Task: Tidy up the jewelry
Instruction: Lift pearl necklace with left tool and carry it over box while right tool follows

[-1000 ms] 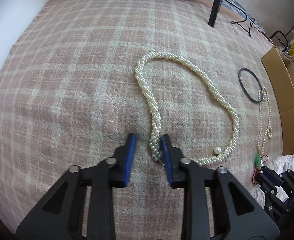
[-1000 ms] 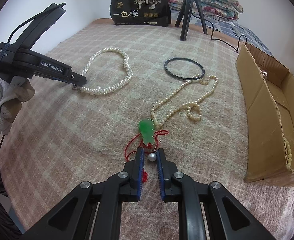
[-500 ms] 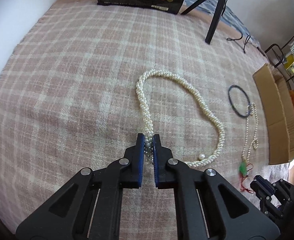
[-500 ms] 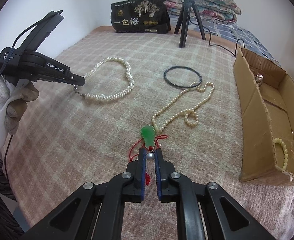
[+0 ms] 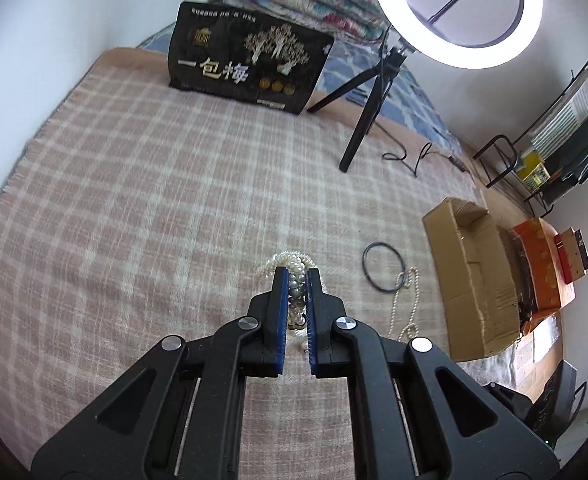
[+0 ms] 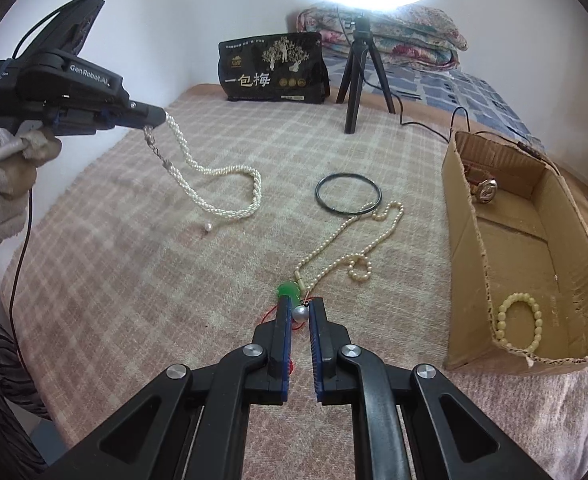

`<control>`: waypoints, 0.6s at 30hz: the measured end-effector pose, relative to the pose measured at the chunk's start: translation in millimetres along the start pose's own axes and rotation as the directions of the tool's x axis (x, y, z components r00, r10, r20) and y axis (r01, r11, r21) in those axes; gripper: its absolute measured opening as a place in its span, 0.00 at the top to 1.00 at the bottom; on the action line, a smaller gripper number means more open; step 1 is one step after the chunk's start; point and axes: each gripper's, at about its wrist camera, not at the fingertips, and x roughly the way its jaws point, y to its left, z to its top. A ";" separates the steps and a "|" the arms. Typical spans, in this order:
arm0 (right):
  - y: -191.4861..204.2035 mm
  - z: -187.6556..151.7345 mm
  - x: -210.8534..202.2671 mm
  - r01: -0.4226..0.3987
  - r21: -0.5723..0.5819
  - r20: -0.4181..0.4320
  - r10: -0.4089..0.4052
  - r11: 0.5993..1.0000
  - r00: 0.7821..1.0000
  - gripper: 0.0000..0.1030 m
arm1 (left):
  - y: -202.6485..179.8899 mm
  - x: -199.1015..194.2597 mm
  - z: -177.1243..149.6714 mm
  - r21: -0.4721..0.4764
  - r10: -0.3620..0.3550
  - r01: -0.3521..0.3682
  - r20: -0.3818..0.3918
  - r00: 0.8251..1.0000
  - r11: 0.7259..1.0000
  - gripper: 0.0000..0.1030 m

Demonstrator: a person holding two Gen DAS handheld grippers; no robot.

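Observation:
My left gripper (image 5: 296, 276) is shut on the thick twisted pearl necklace (image 5: 294, 292) and holds one end lifted. In the right wrist view the left gripper (image 6: 156, 114) shows at upper left with the twisted pearl necklace (image 6: 230, 192) hanging from it, its far loop still on the blanket. My right gripper (image 6: 299, 308) is shut on a silver bead (image 6: 300, 313) tied by red cord to a green pendant (image 6: 288, 292) on a thin pearl strand (image 6: 346, 236). A black bangle (image 6: 348, 199) lies beyond it. A cardboard box (image 6: 470, 264) at right holds a bead bracelet (image 6: 520, 322).
A loose pearl (image 6: 207, 228) lies on the plaid blanket (image 5: 134, 200). A black bag (image 6: 274, 68), a tripod (image 6: 360, 80) with a ring light and a cable (image 6: 426, 128) stand at the back. Folded quilts lie behind. The blanket's left edge drops off.
My left gripper closed on the twisted pearl necklace and lifted its end off the blanket. My right gripper stayed shut on the silver bead and rose slightly.

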 end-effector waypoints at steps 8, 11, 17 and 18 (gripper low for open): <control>-0.4 2.5 -15.4 0.012 -0.002 0.037 -0.012 1.000 0.999 0.94 | -2.9 -18.0 4.0 0.004 -0.022 0.022 0.047 0.999 1.000 0.94; 1.1 3.4 -19.1 0.016 -0.007 0.047 -0.015 1.000 0.999 0.94 | -4.4 -24.1 4.7 0.009 -0.028 0.027 0.061 0.998 1.000 0.94; -0.1 7.5 -30.4 0.019 0.000 0.077 -0.019 1.000 0.997 0.94 | -14.5 -39.2 9.9 0.026 -0.062 0.060 0.091 0.994 0.998 0.94; -0.9 7.9 -33.0 0.020 0.003 0.083 -0.020 1.000 0.996 0.94 | -18.2 -43.0 11.2 0.034 -0.069 0.066 0.100 0.993 0.997 0.94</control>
